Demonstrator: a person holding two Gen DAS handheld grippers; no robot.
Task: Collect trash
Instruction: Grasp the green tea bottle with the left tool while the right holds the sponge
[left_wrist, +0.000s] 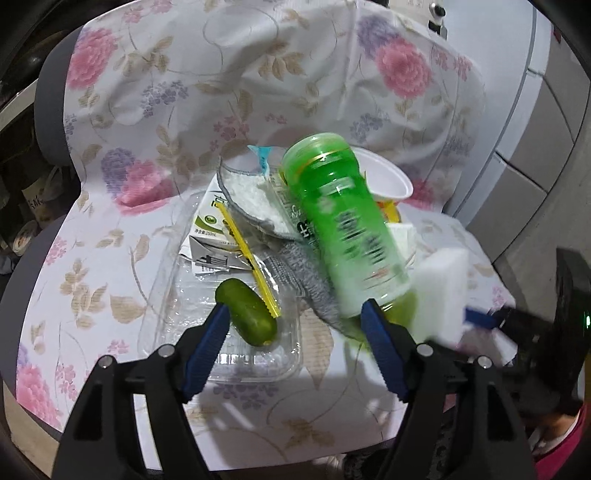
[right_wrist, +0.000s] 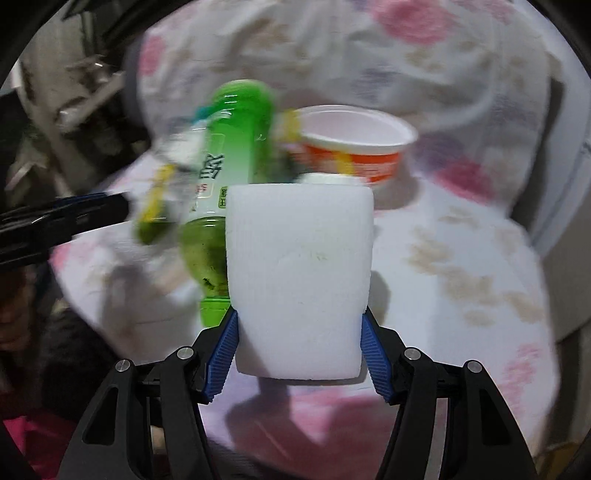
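The right tool (right_wrist: 298, 332) is closed on a white foam block (right_wrist: 299, 280), its blue pads pressed against the block's two sides, and it carries the block above the flowered cloth (right_wrist: 480, 258). In the left wrist view the same block (left_wrist: 441, 291) sits at the right, just beside the green bottle (left_wrist: 343, 225). The left tool (left_wrist: 295, 321) is spread wide and holds nothing; its left pad is close to a small green fruit-like piece (left_wrist: 245, 312), though I cannot tell whether they touch.

Outward from there the trash lies heaped in the middle of the cloth-covered surface: the fruit-like piece in a clear plastic tray (left_wrist: 236, 332), a yellow strip (left_wrist: 247, 258) across a flattened milk carton (left_wrist: 210, 236), a grey cloth (left_wrist: 303, 273), and a white cup (left_wrist: 388, 177) with an orange band at the far right. No bin or bag is in view.

The collecting seems to be at an early or middle stage: one piece is in hand, and the bottle, tray, carton, cup and cloth are left to gather.
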